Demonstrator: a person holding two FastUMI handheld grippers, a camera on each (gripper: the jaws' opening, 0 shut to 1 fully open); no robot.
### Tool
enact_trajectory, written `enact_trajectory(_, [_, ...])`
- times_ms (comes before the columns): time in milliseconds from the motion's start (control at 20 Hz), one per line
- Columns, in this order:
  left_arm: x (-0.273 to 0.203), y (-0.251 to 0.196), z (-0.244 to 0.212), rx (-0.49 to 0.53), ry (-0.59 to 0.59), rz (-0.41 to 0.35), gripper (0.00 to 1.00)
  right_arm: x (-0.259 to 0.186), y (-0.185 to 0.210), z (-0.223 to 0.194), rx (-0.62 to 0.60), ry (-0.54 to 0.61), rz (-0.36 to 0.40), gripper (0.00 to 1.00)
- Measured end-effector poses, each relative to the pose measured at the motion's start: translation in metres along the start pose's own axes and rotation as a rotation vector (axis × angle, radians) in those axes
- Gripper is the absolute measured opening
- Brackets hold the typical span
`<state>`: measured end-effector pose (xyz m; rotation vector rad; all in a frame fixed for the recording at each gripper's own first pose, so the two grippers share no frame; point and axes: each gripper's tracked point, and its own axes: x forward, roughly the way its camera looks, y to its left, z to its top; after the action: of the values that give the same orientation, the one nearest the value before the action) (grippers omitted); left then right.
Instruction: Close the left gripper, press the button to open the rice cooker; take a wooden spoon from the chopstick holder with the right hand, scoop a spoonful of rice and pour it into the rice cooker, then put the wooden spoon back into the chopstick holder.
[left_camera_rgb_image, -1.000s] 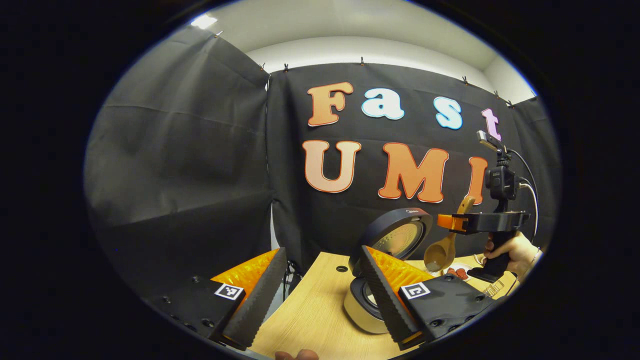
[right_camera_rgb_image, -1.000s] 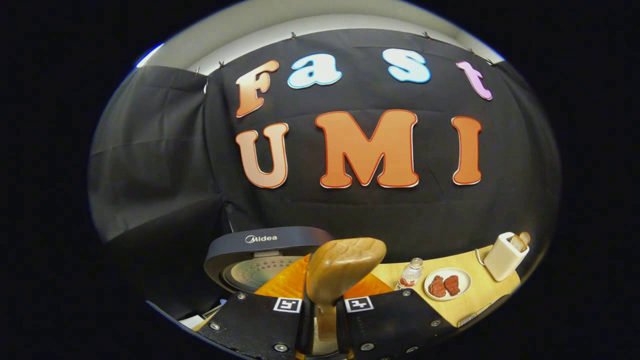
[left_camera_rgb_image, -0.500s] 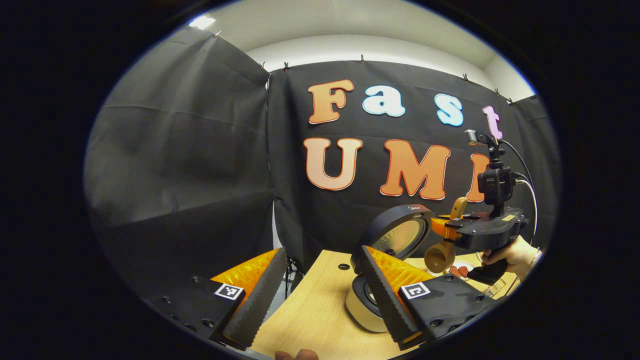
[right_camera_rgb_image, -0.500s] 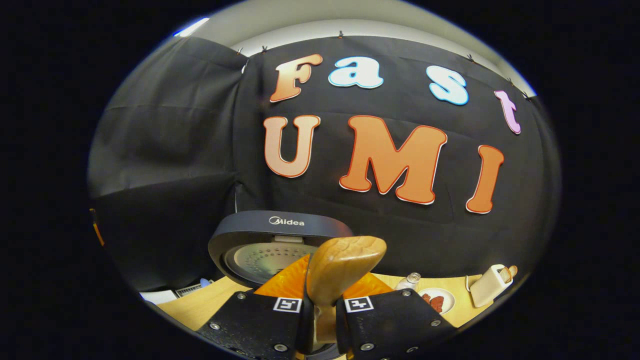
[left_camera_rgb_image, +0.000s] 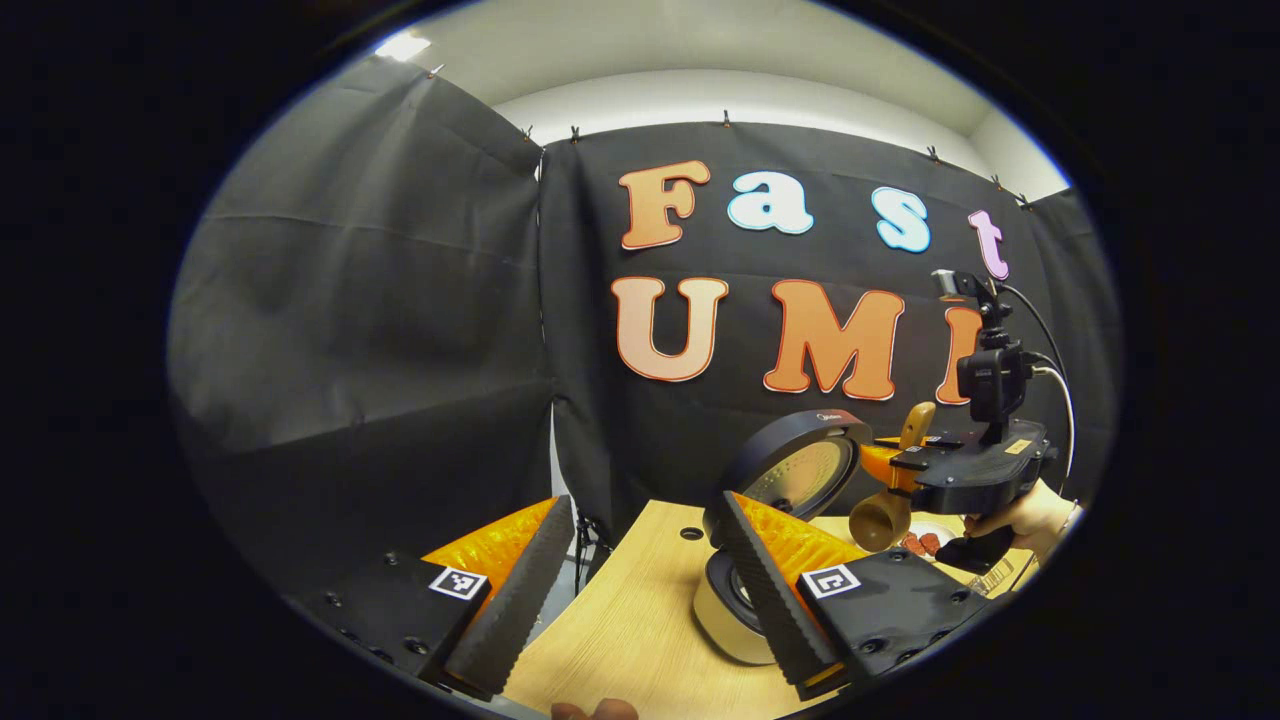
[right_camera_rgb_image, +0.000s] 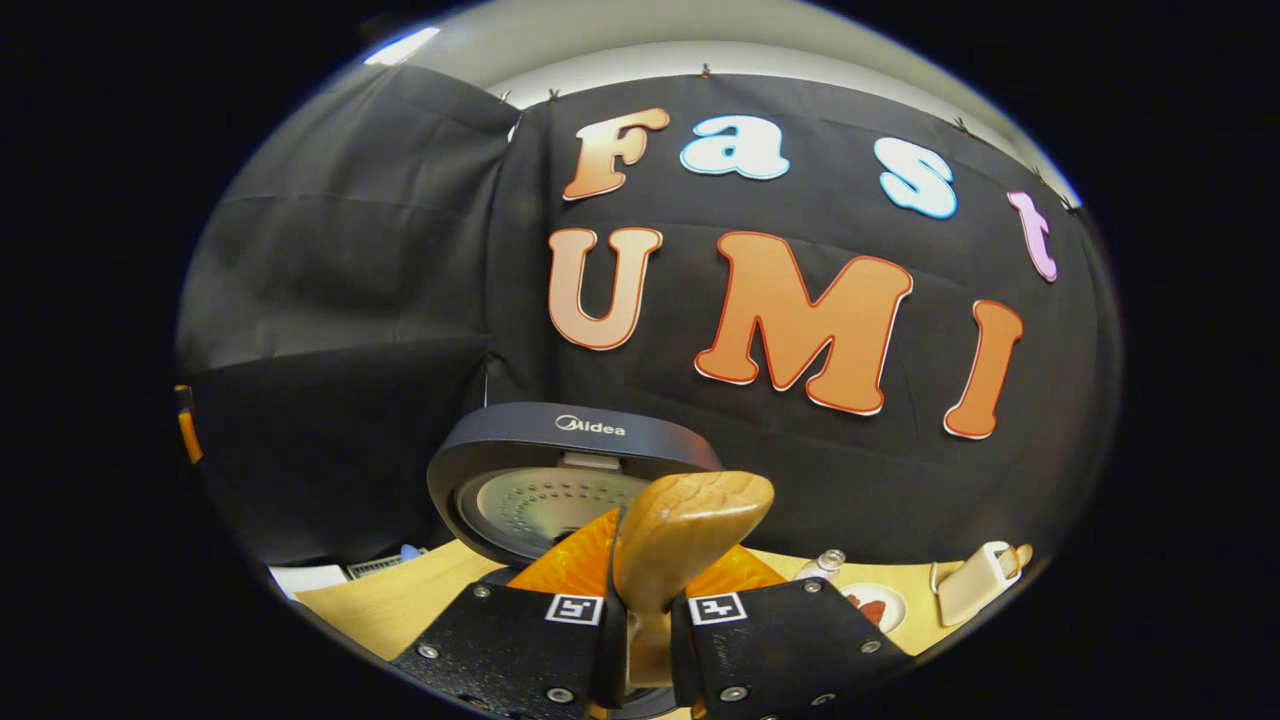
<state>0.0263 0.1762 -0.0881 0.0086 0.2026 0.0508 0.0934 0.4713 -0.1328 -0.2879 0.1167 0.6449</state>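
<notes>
Right gripper (right_camera_rgb_image: 645, 640) fingers clamp the light-brown wooden spoon (right_camera_rgb_image: 680, 535) by the open dark-lidded rice cooker (left_camera_rgb_image: 790, 470); left gripper (left_camera_rgb_image: 640, 590) fingers spread wide over the pale wooden bench (left_camera_rgb_image: 620, 630).

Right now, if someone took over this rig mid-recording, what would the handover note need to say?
Left claw: open, holding nothing, low over the table beside the rice cooker.
Right claw: shut on the wooden spoon, handle up; in the left gripper view the spoon's bowl hangs below the claw, next to the raised lid.
Done: cooker lid is open, spoon is out of the holder.
Cannot tell whether the spoon carries rice, or whether it has been poured.
Left: finish scooping or pouring if needed, then return the spoon to the chopstick holder.
</notes>
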Motion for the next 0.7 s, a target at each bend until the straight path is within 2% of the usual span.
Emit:
enact_trajectory(100, [-0.001, -0.003, 0.003, -0.004, -0.002, -0.006, 1.00, -0.010, -0.013, 0.003, 0.058, 0.000, -0.010, 0.17])
enact_trajectory(250, [-0.008, -0.013, 0.011, -0.007, -0.020, -0.013, 0.96, -0.024, -0.056, 0.008, 0.138, -0.012, -0.035, 0.17])
enact_trajectory(300, [-0.009, -0.015, 0.014, -0.004, -0.027, -0.012, 1.00, -0.029, -0.071, 0.009, 0.153, -0.018, -0.055, 0.17])
enact_trajectory(500, [-0.007, -0.020, 0.025, 0.009, -0.050, -0.008, 1.00, -0.057, -0.148, 0.009, 0.178, -0.039, -0.162, 0.17])
enact_trajectory(700, [-0.003, -0.028, 0.029, 0.007, -0.055, -0.009, 1.00, -0.102, -0.228, -0.011, 0.232, -0.026, -0.271, 0.17])
